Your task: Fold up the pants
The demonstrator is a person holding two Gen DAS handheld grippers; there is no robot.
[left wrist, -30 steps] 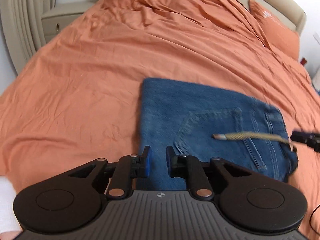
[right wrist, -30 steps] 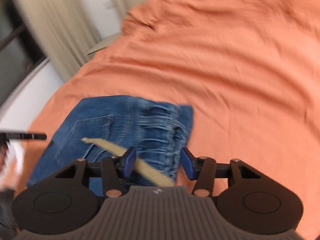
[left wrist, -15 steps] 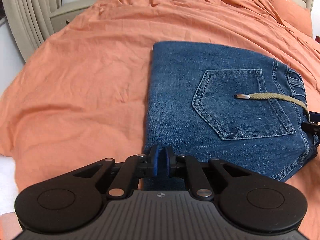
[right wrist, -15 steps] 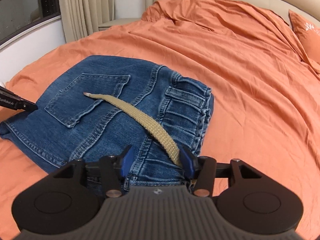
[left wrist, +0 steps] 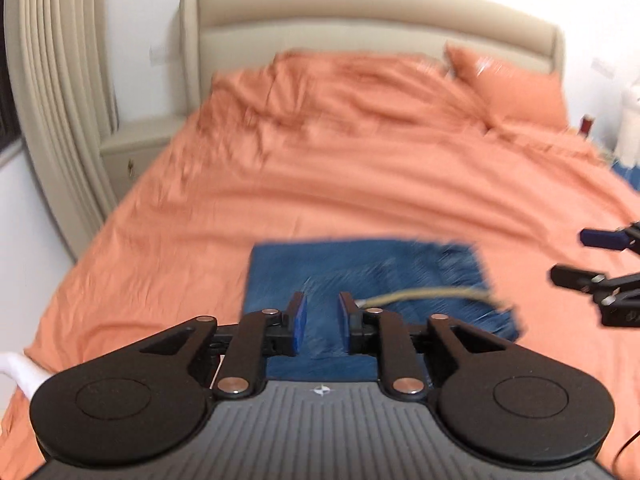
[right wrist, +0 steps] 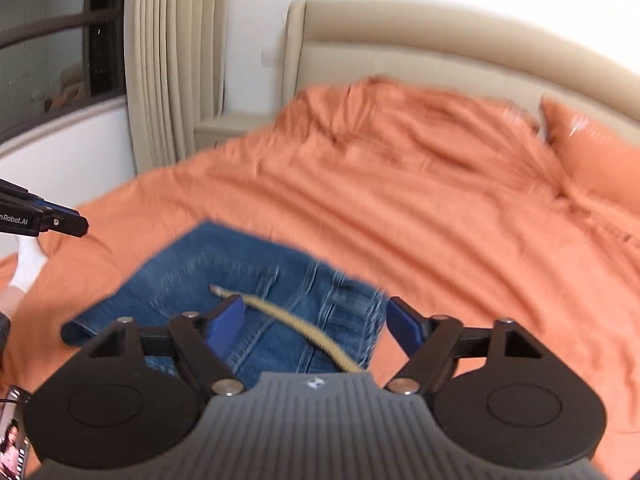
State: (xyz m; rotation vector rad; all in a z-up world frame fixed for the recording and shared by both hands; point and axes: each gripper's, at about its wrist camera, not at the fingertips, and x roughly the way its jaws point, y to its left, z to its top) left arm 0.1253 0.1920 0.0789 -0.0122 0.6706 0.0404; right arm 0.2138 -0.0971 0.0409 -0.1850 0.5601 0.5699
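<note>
The folded blue jeans (left wrist: pixel 372 276) lie flat on the orange bed cover (left wrist: pixel 320 168), with a tan drawstring (left wrist: pixel 424 294) across the top. My left gripper (left wrist: pixel 322 326) is open and empty, raised above the jeans' near edge. My right gripper (right wrist: pixel 314 322) is wide open and empty, lifted above the jeans (right wrist: pixel 240 280) and the drawstring (right wrist: pixel 296 320). The right gripper shows at the right edge of the left wrist view (left wrist: pixel 600 264). The left gripper's tip shows at the left edge of the right wrist view (right wrist: pixel 64 222). Both views are motion-blurred.
A beige headboard (left wrist: pixel 360 36) and an orange pillow (left wrist: pixel 516 88) are at the far end. A nightstand (left wrist: pixel 136 152) and curtains (left wrist: pixel 52 80) stand at the left. A phone (right wrist: pixel 12 432) shows at the bottom left of the right wrist view.
Both grippers have lifted away from the jeans and tilted up toward the headboard. The left gripper has gone from shut to open. The right jaws have opened wider.
</note>
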